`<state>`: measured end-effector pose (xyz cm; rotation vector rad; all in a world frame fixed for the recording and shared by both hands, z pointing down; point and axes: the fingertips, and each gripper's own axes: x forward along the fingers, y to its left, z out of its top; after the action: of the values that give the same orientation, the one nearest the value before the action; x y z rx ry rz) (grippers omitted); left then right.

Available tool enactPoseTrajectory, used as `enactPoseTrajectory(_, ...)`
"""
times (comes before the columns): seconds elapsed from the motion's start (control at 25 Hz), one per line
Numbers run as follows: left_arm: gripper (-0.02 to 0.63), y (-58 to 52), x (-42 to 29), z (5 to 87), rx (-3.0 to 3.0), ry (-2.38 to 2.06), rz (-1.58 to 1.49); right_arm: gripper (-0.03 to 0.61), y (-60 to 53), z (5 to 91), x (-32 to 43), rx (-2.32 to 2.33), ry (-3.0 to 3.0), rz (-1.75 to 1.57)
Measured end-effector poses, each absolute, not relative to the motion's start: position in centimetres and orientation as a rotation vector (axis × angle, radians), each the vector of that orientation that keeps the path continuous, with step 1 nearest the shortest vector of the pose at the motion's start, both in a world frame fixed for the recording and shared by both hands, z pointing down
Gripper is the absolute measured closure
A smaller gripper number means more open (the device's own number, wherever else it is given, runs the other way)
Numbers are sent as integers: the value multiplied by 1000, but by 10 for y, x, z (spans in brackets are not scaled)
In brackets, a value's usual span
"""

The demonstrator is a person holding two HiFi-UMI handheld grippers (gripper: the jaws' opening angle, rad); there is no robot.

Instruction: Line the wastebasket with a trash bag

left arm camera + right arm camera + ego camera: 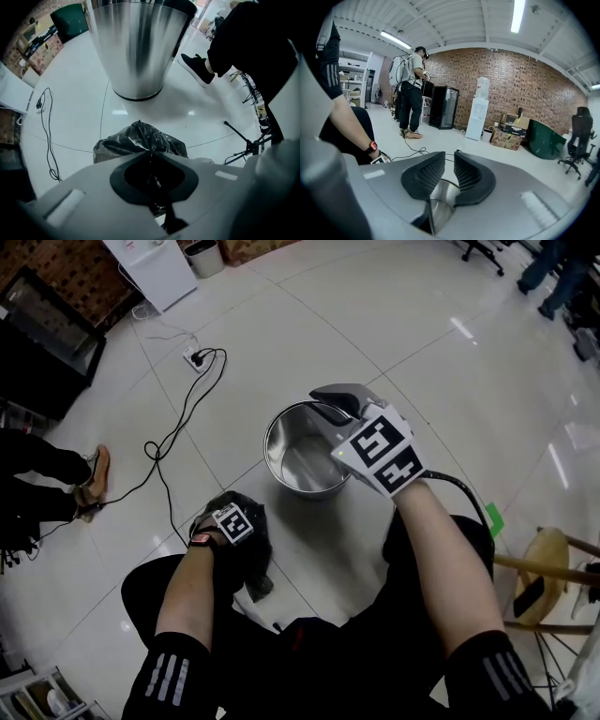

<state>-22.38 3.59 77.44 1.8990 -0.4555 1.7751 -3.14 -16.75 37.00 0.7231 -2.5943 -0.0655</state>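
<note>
The steel wastebasket [300,460] is standing upright mid-frame in the head view. Its long axis is running straight up and down, the open mouth is facing up at us, and the walls are tapering to a narrower base. Our right gripper [330,407] is reaching over the rim on the frame's right side. In the right gripper view its pads [429,176] are clamping down on the steel wall.

The trash bag [255,554] is lying as a crumpled black lump on the floor [422,352], lower left of the wastebasket, apart from it with bare tile between. Our left gripper [234,524] is pointing straight down into it, and the left gripper view shows it clenching a fold of the black plastic.

Open tile is spreading out toward the top and right of the head view. A cable [178,427] is snaking through the upper left, well apart. A wooden stool [548,563] is sitting at the right edge, and our own legs are crowding the bottom.

In the head view the marker cube [232,521] is covering the left gripper's jaws. The trash bag is so scrunched we can't make out its opening or any long axis. The left gripper view is cutting off the wastebasket's top at the upper edge.
</note>
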Motion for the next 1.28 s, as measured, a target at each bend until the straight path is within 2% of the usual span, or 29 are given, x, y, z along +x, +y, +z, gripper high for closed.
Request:
enactPoseTrajectory(0.04, 614, 29, -225, 772, 1913, -488, 1779, 511, -169, 370, -30, 726, -2593, -62)
enactPoseTrajectory(0.32, 614, -14, -227, 733, 1981, -679, 1663, 511, -171, 370, -26, 746, -2597, -48)
enactPoseTrajectory(0.52, 614, -73, -219, 672, 2163, -821, 1684, 511, -170, 370, -27, 745, -2598, -45)
enactPoseTrajectory(0.88, 614, -146, -206, 547, 2372, -1104, 1442, 511, -168, 363, -17, 771, -2618, -54)
enactPoseTrajectory(1.08, 614, -169, -177, 466, 2547, -1166, 1362, 511, -173, 359, -11, 797, -2623, -47)
enactPoseTrajectory(1.28, 614, -168, -126, 420, 2700, -1135, 1289, 511, -177, 355, -6, 830, -2629, -36)
